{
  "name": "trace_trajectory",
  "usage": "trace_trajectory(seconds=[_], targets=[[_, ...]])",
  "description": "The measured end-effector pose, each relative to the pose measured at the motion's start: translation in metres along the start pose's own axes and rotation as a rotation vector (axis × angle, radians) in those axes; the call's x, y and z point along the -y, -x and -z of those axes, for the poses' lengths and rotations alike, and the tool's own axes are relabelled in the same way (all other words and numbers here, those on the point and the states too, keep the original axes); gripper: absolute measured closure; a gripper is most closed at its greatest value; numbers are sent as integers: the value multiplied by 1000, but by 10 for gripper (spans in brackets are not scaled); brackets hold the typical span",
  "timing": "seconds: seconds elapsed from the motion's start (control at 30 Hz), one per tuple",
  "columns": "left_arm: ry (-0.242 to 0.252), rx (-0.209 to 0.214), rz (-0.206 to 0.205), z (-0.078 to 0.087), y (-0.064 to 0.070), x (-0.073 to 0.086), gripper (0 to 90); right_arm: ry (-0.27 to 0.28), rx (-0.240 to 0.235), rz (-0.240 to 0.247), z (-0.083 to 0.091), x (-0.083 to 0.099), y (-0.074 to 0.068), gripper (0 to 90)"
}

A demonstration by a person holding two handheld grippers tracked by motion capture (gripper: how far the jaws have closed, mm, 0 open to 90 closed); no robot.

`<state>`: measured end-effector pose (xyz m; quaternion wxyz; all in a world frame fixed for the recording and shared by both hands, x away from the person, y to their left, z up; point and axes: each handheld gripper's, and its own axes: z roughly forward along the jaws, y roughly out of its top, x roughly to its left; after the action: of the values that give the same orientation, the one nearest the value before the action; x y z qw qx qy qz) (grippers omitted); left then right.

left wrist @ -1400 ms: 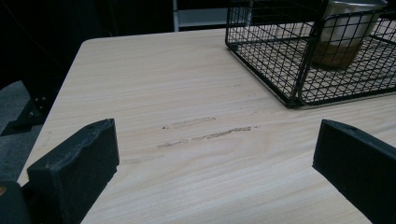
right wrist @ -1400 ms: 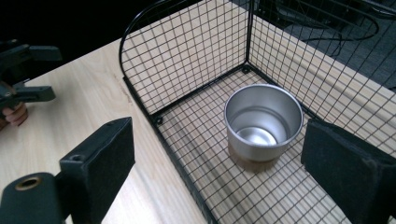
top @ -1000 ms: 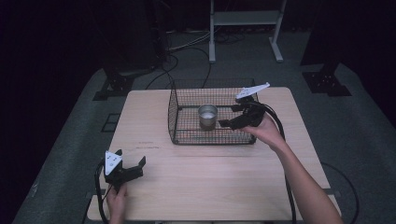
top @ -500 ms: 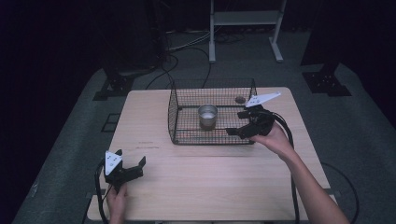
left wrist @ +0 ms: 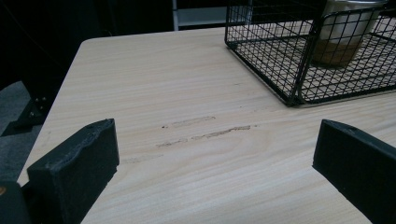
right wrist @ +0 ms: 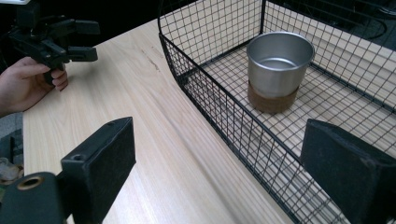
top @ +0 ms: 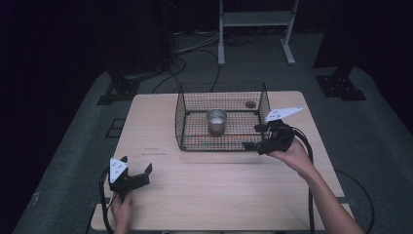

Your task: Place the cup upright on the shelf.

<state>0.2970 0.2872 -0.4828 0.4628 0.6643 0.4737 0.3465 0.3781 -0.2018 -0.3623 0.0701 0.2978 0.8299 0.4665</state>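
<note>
**Ana:** Cup [top: 216, 121] first, since it seems to be what the work is about. Where does it stand?

**Ben:** Upright inside the wire basket [top: 181, 127], near the middle of the basket floor, mouth up. It is bare metal with a brown band round its base, and it looks empty. Nothing touches it.

**Ana:** And the right gripper [top: 254, 137]?

**Ben:** It hovers just outside the basket's near right corner, level with the rim. Its jaws gape wide and carry nothing. In the right gripper view the cup [right wrist: 279, 70] sits between them but well ahead, behind the mesh [right wrist: 219, 102].

**Ana:** Why hold it there?

**Ben:** My guess is that the wire wall blocks a straight reach, so the hand waits above the rim line, from where it can go over the top. The wide gap would suit the cup's width.

**Ana:** What about the left gripper [top: 137, 171]?

**Ben:** It is low at the near left of the table [top: 219, 190], well apart from the basket, jaws spread and empty. The left gripper view has bare wood between them. It looks parked out of the way, perhaps ready to steady the basket.

**Ana:** Anything else in there?

**Ben:** A small dark round mark [top: 250, 104] at the far right corner; I cannot tell what it is.
</note>
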Motion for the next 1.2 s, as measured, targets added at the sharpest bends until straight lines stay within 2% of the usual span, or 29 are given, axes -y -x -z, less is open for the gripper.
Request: trace_trajectory(seconds=[0.57, 0.93, 1.2], targets=[[-5, -1, -5, 0, 0, 0, 0, 4, 12, -21, 15, 26, -1, 98], [-5, -1, -3, 0, 0, 0, 0, -14, 14, -23, 16, 44, -6, 98], [-5, -1, -4, 0, 1, 0, 0, -7, 36, -35, 23, 56, -4, 98]])
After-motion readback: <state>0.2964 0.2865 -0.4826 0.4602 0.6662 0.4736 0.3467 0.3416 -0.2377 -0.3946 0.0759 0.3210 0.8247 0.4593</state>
